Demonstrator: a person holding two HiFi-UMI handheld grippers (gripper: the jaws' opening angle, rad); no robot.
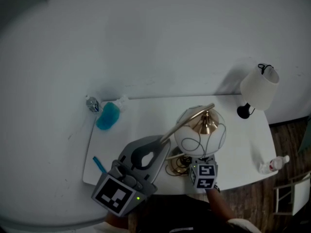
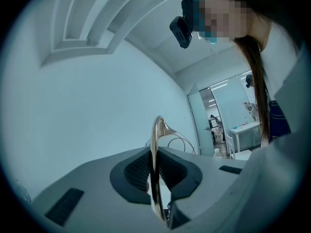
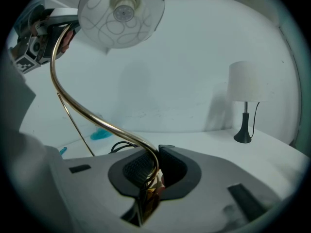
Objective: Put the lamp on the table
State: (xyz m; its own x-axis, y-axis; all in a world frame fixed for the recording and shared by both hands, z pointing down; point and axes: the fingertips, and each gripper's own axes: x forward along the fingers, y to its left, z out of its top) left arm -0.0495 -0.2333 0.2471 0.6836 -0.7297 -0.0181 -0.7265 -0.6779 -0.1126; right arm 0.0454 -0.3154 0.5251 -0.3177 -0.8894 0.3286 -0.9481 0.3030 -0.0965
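Left claw (image 2: 154,176), right claw (image 3: 154,171), both clamping lamp (image 1: 200,135)

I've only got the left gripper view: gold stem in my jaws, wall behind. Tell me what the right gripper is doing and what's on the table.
Observer: The right gripper is shut on the lower end of the same curved gold lamp stem, just above the black cable.
Operator: Give me the obstacles on the right.
Observer: A second lamp with a white drum shade and black base stands at the far right corner of the white table.
Operator: Now the left side.
Observer: A blue object lies near the far left corner, apart from your lamp.
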